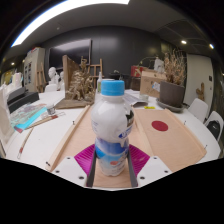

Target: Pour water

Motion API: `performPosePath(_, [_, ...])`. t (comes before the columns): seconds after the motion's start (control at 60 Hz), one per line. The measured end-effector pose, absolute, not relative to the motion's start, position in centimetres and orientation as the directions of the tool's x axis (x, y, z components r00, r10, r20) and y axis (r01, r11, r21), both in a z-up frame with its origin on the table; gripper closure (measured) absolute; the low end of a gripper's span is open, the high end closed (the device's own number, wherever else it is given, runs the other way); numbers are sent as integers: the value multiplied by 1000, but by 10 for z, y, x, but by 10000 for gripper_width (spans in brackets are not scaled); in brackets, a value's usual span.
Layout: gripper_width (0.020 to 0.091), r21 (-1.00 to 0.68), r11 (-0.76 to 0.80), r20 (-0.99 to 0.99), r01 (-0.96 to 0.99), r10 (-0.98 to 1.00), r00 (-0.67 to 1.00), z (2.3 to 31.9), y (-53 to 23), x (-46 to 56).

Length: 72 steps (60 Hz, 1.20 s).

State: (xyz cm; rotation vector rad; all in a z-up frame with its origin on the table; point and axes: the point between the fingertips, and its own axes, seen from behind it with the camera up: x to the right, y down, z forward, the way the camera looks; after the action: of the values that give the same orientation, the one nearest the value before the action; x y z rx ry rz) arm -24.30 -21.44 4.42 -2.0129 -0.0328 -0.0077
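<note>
Tongs (112,160) clamp bottle (111,125); red disc (160,126) beside.

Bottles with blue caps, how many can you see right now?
1. The white plastic bottle with a blue cap stands upright between the gripper jaws, on the white table. Others could be hidden in the cluttered background.
</note>
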Motion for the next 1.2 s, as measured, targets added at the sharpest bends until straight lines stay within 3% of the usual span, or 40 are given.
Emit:
performPosePath(0.167, [723,-905,-425,15,17,8,1000,44,-212,-243])
performPosePath(0.35, [724,-895,-444,44,36,-9,999,49,-213,-237])
performPosePath(0.533, [724,-896,-432,139,100,-60,988,93,-202,-196])
performPosePath(0.717, [724,-855,-438,365,279,-124,923,142,-169,-122])
performPosePath(0.867, [725,-689,-472,670,549,-127,731,171,-125,-66])
performPosePath(1.0, [723,-445,-475,880,759,-77,469,180,-78,-39])
performPosePath(1.2, [727,-6,-393,998,919,53,29,162,-20,-41])
